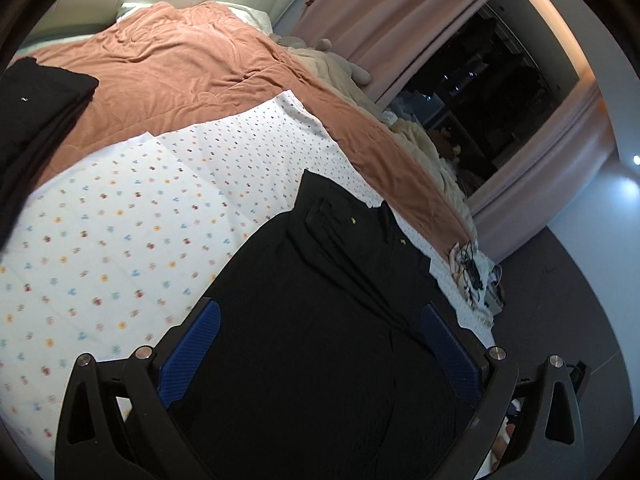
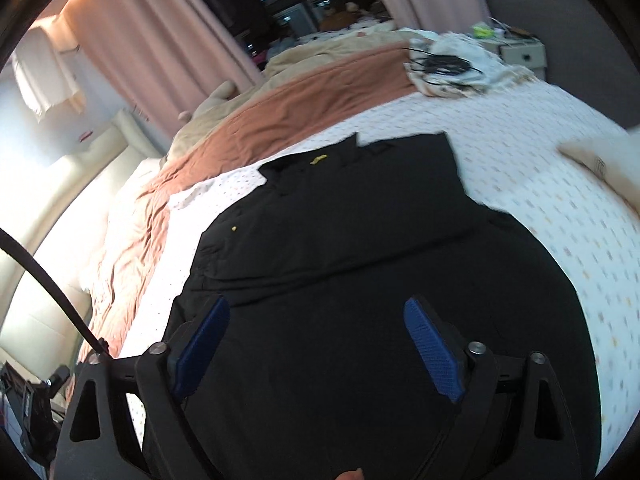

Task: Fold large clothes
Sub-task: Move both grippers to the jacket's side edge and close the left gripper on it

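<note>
Pink curtains [image 1: 404, 12] frame a dark window behind a bed [image 1: 120, 216] covered by a white sheet printed with small coloured motifs. On that sheet lies a black garment [image 2: 340, 216] spread fairly flat, with a tiny yellow emblem on it and a folded collar area at its far end. Both grippers hang above its near part. The left gripper [image 1: 320, 314] has its jaws wide apart with only dark cloth showing beneath and between them, nothing clamped. The right gripper [image 2: 316, 312] likewise has its jaws spread wide over the garment, the blue pads clear of the fabric.

A rust-coloured blanket [image 1: 180, 60] runs along the far side of the bed, with a beige blanket [image 2: 312, 54] bunched beyond it. A second stack of dark folded clothing [image 1: 36, 96] sits on the rust blanket at the left of the left wrist view. Near the bed's corner a pale cloth with a tangle of black cables [image 2: 444, 66] rests on the sheet.
</note>
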### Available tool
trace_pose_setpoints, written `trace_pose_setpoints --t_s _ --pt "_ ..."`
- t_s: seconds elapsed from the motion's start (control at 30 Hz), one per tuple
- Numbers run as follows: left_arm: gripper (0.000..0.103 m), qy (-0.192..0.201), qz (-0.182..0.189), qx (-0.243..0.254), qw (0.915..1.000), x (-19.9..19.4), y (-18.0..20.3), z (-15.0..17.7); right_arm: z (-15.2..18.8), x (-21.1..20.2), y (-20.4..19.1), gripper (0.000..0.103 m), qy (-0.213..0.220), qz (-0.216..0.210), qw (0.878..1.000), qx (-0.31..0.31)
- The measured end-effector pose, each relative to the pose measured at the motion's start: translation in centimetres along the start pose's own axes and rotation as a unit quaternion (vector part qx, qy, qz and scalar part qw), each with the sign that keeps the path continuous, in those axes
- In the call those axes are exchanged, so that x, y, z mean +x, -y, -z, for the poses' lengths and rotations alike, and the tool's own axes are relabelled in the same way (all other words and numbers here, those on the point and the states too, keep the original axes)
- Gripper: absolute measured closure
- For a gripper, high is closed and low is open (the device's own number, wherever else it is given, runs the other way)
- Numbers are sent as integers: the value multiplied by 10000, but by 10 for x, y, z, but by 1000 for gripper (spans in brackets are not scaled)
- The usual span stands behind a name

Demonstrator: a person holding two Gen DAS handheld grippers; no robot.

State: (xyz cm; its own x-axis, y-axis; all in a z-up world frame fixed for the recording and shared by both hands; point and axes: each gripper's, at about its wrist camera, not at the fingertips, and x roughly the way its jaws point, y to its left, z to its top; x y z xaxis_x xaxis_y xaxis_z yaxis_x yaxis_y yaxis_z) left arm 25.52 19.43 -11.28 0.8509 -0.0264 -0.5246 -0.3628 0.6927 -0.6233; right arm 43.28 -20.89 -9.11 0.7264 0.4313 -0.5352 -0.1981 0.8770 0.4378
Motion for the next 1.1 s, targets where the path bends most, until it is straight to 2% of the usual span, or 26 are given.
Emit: trace_pose_setpoints --t_s 0.07,0.2,0.3,0.37,0.67,0.87,0.93,1.1 --pt "0 -82 -114 115 9998 -6 -1 7 11 -18 11 0 1 -86 9999 138" --pt "0 -257 108 83 9996 -23 -5 18 25 -45 29 0 -120 -180 9988 437" --pt "0 -312 35 341 9989 -41 -7 24 35 -77 46 0 0 -170 9982 577" --pt "0 -365 58 344 9987 -49 -12 26 44 -97 58 0 -14 -194 9976 671" --pt "1 -503 77 338 9981 -85 -41 49 81 -181 107 0 113 137 9972 726" --pt "11 -638 120 253 9976 -99 -64 68 108 -212 141 0 40 195 9965 817" --pt "19 -679 51 177 9975 -99 -74 72 115 -214 152 0 -25 210 9962 844" --pt "28 -818 -4 -18 9966 -92 -99 82 130 -209 181 11 -217 124 9941 1054"
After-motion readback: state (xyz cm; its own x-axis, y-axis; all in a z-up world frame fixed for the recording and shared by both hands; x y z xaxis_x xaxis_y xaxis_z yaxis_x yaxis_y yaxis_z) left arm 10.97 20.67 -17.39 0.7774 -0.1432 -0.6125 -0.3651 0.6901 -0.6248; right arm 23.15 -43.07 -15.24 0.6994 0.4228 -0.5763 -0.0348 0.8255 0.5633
